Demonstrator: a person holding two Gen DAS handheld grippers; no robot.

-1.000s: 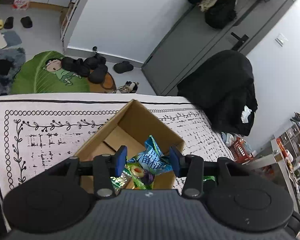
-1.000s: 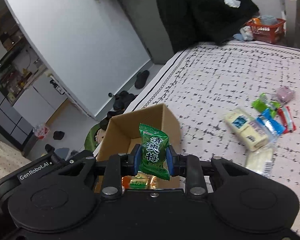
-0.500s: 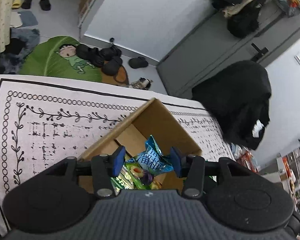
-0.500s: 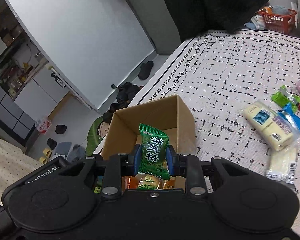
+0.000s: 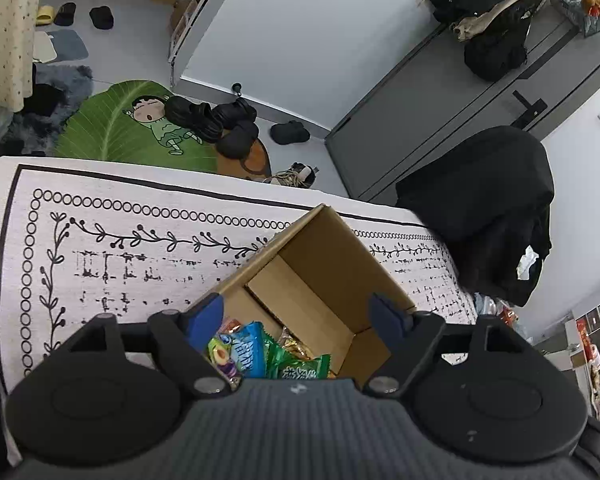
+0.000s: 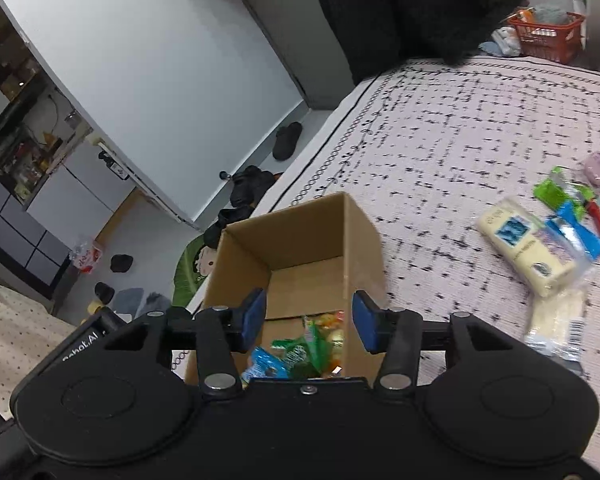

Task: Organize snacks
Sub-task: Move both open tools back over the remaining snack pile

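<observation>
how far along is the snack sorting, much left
Partly done. Several wrapped snacks already lie in the cardboard box, among them a blue packet and a green packet. Nothing is in hand: the left gripper and right gripper both hang open over the box. Left: the loose snacks on the patterned cloth.
</observation>
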